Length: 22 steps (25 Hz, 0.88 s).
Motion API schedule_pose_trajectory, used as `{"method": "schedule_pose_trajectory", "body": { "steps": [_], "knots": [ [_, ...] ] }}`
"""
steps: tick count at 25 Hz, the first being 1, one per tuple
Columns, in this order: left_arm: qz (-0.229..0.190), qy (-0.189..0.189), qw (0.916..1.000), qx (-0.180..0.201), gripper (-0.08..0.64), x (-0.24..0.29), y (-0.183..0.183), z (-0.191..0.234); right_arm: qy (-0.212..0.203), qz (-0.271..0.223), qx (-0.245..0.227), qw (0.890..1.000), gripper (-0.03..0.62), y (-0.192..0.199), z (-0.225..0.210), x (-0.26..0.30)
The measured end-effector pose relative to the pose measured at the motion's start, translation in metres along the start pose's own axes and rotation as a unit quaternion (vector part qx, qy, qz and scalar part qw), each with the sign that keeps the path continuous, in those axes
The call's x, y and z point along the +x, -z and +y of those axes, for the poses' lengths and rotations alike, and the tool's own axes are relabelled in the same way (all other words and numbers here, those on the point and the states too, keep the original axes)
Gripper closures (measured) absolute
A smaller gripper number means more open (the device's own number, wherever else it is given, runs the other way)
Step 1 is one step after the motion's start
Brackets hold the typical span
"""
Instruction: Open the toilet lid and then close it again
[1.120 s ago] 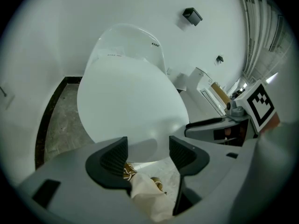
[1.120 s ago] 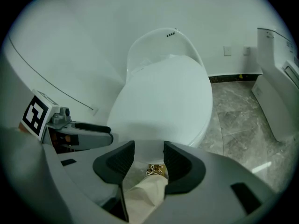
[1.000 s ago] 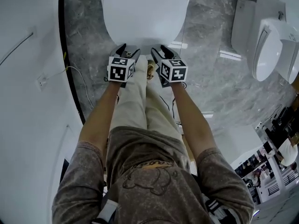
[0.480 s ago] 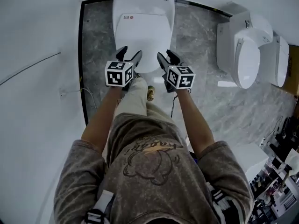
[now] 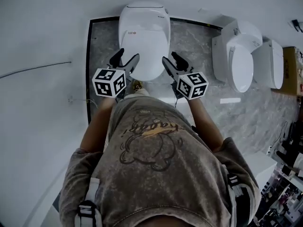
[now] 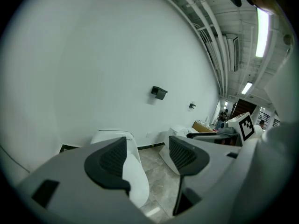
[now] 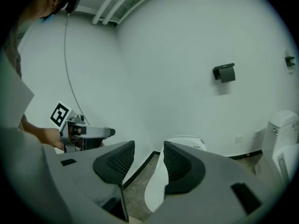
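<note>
In the head view the white toilet stands against the far wall with its lid down. Both grippers hang in the air in front of its near rim, well above it and touching nothing. My left gripper is open and empty, and so is my right gripper. In the left gripper view my left gripper has the toilet low behind its jaws. In the right gripper view my right gripper stands with a gap between its pads, and the toilet and the left gripper lie beyond it.
Two more white toilets stand to the right on the grey marble floor. A white wall with a thin cable runs along the left. A black holder is fixed to the back wall.
Both grippers have risen from just in front of the toilet's rim. The head view has pulled back, so the whole toilet now shows. The lid stays down.
</note>
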<state>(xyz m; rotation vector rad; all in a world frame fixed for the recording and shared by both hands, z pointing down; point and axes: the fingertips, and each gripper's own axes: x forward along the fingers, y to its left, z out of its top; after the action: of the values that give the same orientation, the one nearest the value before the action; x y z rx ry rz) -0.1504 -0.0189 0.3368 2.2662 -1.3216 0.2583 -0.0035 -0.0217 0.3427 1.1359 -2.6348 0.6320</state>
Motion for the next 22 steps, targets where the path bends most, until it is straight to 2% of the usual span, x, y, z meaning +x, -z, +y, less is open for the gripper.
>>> {"method": "schedule_pose_trajectory", "body": {
  "steps": [2,4,8,11,12,17,22],
  "knots": [
    [-0.014,-0.001,0.9999,0.0,0.278,-0.015,-0.002,-0.01,-0.003,-0.023,-0.006,1.0,0.382,-0.013,0.01,-0.017],
    [-0.026,-0.002,0.9996,0.01,0.283,-0.026,-0.003,-0.02,0.008,-0.053,-0.008,0.999,0.415,-0.025,0.013,-0.035],
    [-0.051,-0.001,0.9977,0.044,0.414,-0.037,-0.012,-0.03,0.03,-0.101,-0.013,0.994,0.484,-0.042,0.016,-0.054],
    [-0.069,0.001,0.9952,0.069,0.534,-0.044,-0.019,-0.036,0.033,-0.113,-0.037,0.992,0.56,-0.043,0.024,-0.06],
    [-0.076,0.002,0.9943,0.076,0.55,-0.046,-0.02,-0.037,0.033,-0.117,-0.045,0.992,0.565,-0.042,0.026,-0.061],
    [-0.105,-0.007,0.9903,0.091,0.551,-0.048,-0.016,-0.03,0.039,-0.127,-0.052,0.99,0.566,-0.027,0.027,-0.062],
    [-0.113,-0.019,0.99,0.082,0.551,-0.041,-0.005,-0.019,0.046,-0.116,-0.053,0.991,0.566,-0.009,0.016,-0.057]
  ]
}}
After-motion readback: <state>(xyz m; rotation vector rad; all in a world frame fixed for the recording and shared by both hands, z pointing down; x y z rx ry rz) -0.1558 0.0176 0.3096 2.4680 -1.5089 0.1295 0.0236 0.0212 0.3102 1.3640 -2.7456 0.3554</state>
